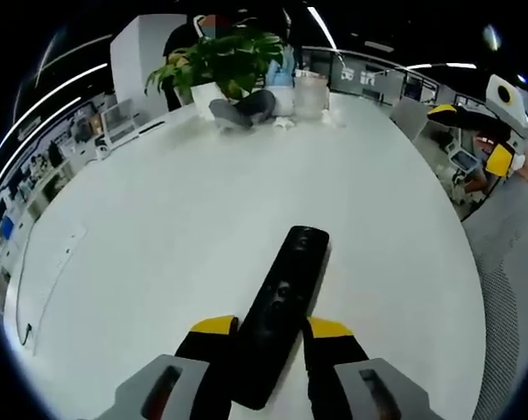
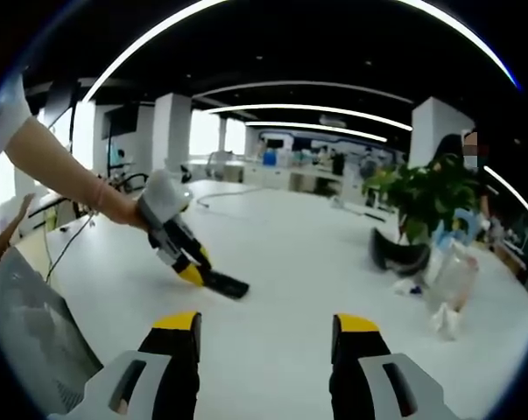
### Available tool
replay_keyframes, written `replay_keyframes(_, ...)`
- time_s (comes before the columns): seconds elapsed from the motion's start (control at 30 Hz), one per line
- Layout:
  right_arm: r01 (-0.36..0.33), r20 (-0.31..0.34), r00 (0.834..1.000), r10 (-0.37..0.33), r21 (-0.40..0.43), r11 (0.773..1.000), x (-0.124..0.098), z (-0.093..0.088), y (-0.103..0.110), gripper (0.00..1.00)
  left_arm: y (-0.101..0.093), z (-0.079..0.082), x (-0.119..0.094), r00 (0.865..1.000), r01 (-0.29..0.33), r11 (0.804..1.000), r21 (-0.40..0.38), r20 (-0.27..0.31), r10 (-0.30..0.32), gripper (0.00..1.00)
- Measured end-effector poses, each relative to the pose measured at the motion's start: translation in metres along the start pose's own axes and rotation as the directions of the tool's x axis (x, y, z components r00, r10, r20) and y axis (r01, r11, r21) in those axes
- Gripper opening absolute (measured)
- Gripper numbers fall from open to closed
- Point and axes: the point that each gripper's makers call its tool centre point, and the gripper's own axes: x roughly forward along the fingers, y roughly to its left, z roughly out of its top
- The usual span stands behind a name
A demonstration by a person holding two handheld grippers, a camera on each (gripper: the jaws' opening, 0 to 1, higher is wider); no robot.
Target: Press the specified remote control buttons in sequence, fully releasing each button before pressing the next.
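Left gripper (image 1: 268, 331) clamps the black remote control (image 1: 281, 306), which points toward 12 o'clock over the white table (image 1: 158, 236). Right gripper (image 2: 268, 328) hovers, jaws apart, holding nothing; potted plant (image 2: 425, 206) at 2 o'clock.

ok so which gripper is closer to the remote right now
Left. The left gripper has the remote between its jaws on the table. The right gripper is open and held well back from it, holding nothing.
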Motion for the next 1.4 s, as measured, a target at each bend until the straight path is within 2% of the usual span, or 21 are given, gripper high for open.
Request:
replay_keyframes(0.23,-0.002,0.006,1.000,0.002,0.004,1.000,0.000,0.001,0.000,0.57,-0.012,-0.004,-0.003,0.998,0.052,0.997,0.052,-0.029,-0.050,0.25)
replay_keyframes(0.33,-0.004,0.005,1.000,0.004,0.004,1.000,0.000,0.001,0.001,0.56,-0.014,-0.006,-0.004,0.998,0.057,0.997,0.048,-0.031,-0.056,0.25)
replay_keyframes(0.83,-0.007,0.002,1.000,0.007,0.004,1.000,0.000,0.000,0.001,0.56,-0.020,-0.008,-0.008,0.998,0.065,0.996,0.054,-0.028,-0.063,0.24)
replay_keyframes(1.4,-0.013,-0.002,1.000,0.013,-0.007,1.000,0.000,-0.001,0.002,0.56,-0.028,-0.008,-0.011,0.999,0.049,0.998,0.044,0.004,-0.049,0.24)
